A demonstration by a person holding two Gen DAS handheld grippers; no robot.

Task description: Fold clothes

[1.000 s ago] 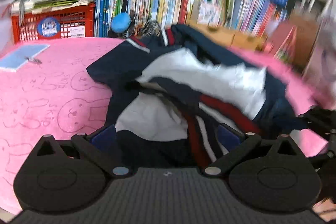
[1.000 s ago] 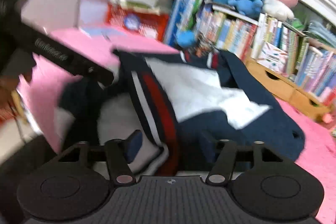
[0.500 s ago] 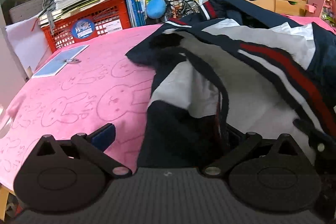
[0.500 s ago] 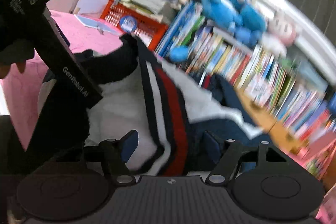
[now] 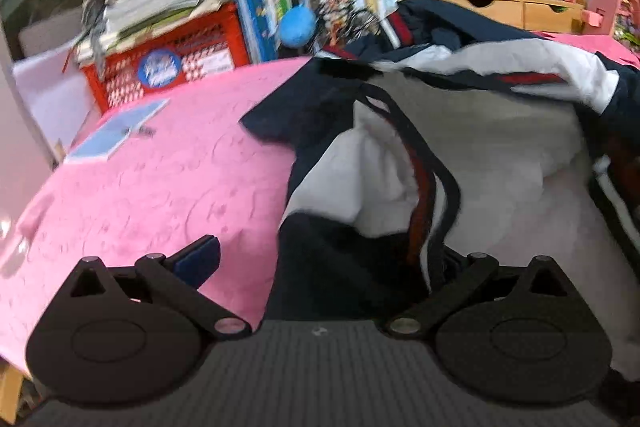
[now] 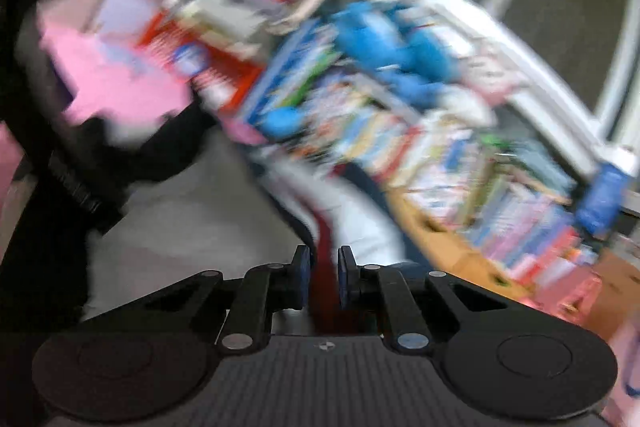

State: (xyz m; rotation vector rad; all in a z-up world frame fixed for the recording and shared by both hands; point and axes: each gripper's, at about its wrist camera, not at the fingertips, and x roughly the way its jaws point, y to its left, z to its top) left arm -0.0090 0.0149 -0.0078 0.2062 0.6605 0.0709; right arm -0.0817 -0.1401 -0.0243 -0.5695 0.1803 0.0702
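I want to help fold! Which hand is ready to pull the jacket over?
Probably the right. The right hand-held gripper is shut on the jacket, pinching its striped edge, while the left hand-held gripper is open.

Soft cloth jacket (image 5: 460,155) lies on a matt pink embossed tablecloth (image 5: 160,179).

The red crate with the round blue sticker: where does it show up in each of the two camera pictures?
Left wrist view: red crate sits upper left, behind the pink cloth.
Right wrist view: badly blurred, upper left, red crate beyond the pink cloth.
Shared landmark: the blue ball just right of the crate.
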